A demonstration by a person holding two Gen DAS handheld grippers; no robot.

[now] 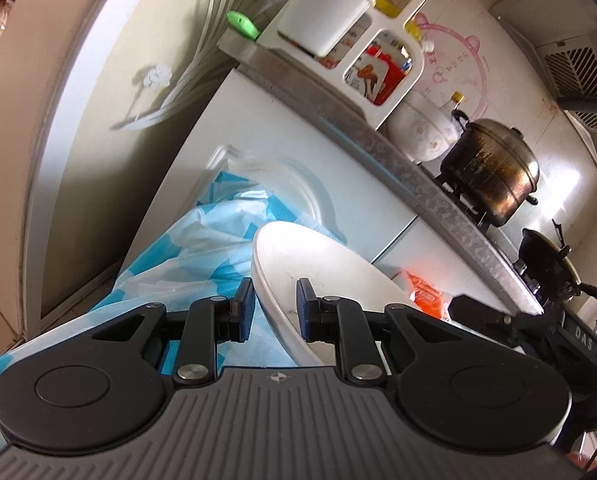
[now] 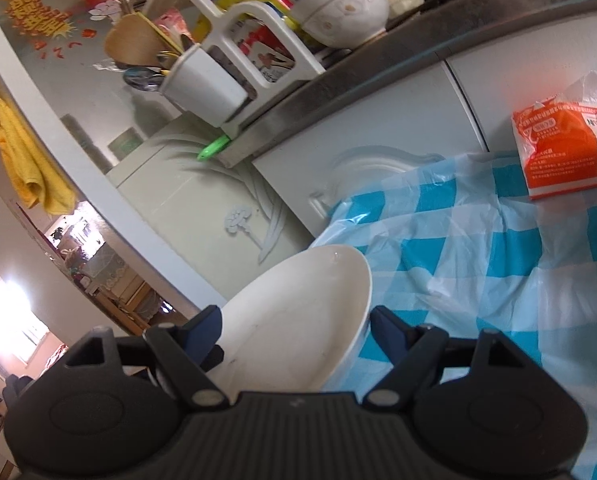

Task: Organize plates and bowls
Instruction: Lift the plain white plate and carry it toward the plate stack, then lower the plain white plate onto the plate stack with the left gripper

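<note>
You're carrying two white dishes over the blue-check tablecloth (image 2: 478,240): L gripper (image 1: 274,308) is pinching narrow on the rim of a white plate (image 1: 318,276), R gripper (image 2: 296,330) is holding half-wide across a white bowl (image 2: 298,320), both tilted, off the table. Looks like mid-carry toward the counter (image 2: 378,68), where bowls (image 2: 342,12) are sitting. Next you're needing a level set-down w/o knocking rims together.

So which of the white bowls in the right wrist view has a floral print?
The round white ceramic bowl up on the grey countertop; the plain white dish between the right tool fingers has none.
</note>
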